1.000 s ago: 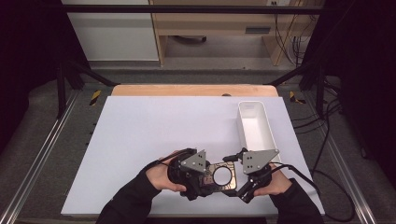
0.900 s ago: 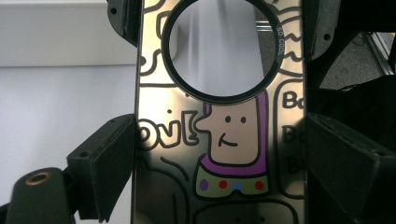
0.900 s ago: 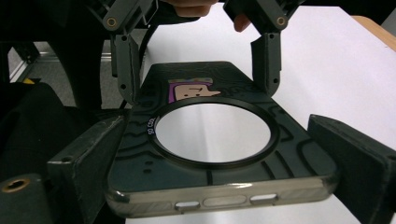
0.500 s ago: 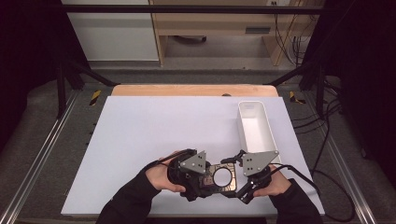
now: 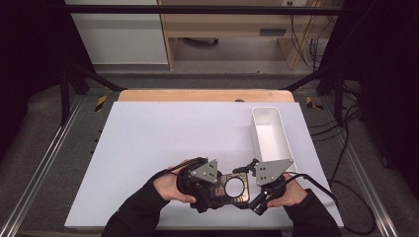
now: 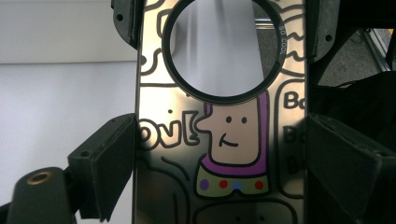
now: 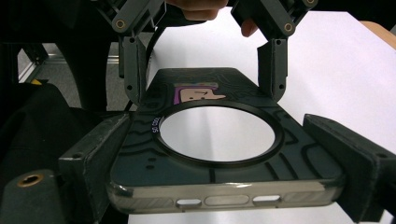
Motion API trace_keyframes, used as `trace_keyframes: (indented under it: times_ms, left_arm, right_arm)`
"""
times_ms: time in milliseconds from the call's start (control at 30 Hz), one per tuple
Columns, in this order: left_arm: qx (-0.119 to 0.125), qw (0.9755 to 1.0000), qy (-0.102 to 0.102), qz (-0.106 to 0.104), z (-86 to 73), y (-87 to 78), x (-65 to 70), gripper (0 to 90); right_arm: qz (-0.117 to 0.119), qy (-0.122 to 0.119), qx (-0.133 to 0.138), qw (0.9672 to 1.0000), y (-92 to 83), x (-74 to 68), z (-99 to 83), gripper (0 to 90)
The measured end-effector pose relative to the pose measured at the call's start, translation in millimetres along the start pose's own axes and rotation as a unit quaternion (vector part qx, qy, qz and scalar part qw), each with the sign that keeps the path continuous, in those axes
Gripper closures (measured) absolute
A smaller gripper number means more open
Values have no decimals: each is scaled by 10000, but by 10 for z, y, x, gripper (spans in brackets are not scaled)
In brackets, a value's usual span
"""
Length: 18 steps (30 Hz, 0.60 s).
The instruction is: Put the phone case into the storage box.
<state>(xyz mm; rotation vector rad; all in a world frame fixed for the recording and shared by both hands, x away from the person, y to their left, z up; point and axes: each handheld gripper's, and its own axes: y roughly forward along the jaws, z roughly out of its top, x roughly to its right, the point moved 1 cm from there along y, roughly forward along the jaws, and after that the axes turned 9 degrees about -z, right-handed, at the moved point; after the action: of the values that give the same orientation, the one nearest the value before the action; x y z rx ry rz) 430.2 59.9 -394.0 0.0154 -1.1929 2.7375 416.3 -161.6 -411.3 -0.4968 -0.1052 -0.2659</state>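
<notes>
The phone case [image 5: 231, 187], printed with a cartoon figure and pierced by a round ring, hangs level between the two tools, just above the worktop [image 5: 163, 143]. The left tool [image 5: 213, 193] clamps one end across its width and the right tool [image 5: 249, 190] clamps the other. Lifting looks done; placing remains, perhaps into the white tray [image 5: 269, 133] beyond the right tool.

Case [image 6: 219, 140]: fills the middle, running up between the jaws.
Ring [image 6: 223, 51]: round hole near the case's top, white table [image 6: 56, 107] seen through it.
Drawing: purple-hooded cartoon face below the ring.
Left gripper [image 6: 224, 158]: jaws flank the case's long edges, left jaw touching.
</notes>
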Motion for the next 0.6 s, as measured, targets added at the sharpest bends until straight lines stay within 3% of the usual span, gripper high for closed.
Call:
trace_keyframes:
  times_ms: [600]
  left_arm:
    - [-59, 10000, 21, -27, -10, 31, -10, 107]
  right_arm:
    - [-22, -69, -37, 10000, 6, -20, -7, 119]
